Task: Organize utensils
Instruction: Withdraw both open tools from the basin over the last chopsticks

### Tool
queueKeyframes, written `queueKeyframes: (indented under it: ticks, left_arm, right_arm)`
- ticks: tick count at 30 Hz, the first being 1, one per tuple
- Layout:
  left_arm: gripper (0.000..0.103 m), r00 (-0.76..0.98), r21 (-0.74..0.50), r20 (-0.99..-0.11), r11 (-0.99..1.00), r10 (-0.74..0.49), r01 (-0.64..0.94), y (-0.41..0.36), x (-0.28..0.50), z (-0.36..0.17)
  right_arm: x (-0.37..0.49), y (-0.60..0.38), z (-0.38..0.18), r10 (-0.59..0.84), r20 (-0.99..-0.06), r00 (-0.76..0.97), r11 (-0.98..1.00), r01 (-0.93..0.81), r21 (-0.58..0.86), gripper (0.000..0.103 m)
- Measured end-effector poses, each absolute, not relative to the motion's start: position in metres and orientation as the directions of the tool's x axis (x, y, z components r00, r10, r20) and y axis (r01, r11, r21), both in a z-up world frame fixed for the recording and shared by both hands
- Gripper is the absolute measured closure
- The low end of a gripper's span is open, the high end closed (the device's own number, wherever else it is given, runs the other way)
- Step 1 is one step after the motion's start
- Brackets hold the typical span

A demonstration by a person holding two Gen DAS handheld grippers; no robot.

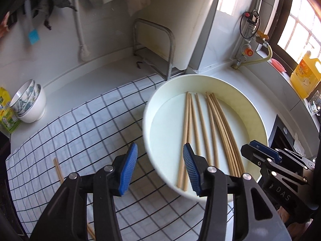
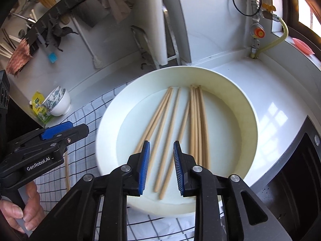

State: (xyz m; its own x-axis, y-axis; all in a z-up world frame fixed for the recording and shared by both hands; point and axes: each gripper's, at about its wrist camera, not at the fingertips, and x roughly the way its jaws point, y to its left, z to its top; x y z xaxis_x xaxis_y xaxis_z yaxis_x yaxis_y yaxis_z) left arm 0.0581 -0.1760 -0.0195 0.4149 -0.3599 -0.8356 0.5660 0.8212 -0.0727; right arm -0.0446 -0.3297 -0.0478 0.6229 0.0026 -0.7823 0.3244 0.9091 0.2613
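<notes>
The chopsticks (image 2: 178, 128) lay lengthwise, pointing away from me, inside the round white basin (image 2: 248, 124), while my left gripper (image 1: 160, 168) and right gripper (image 2: 161, 166) gaped empty.

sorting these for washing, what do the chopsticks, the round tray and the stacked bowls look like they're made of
Chopsticks: likely bamboo or wood, matte pale tan, no shine.
Round tray: probably plastic or enamelled metal, smooth cream, thin upright rim; can't tell which.
Stacked bowls: look like glazed ceramic, glossy white with a painted blue-green pattern.
</notes>
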Motion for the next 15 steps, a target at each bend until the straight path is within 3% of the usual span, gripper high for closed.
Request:
queueKeyframes:
  ticks: [15]
  left_arm:
    - [0.049,0.474,-0.070,-0.836,0.911,-0.276,0.407,-0.057,0.056,-0.022]
  right_arm:
    - [-0.029,-0.221,-0.038,0.110,-0.779,0.618,0.961,0.133,0.242,0.072]
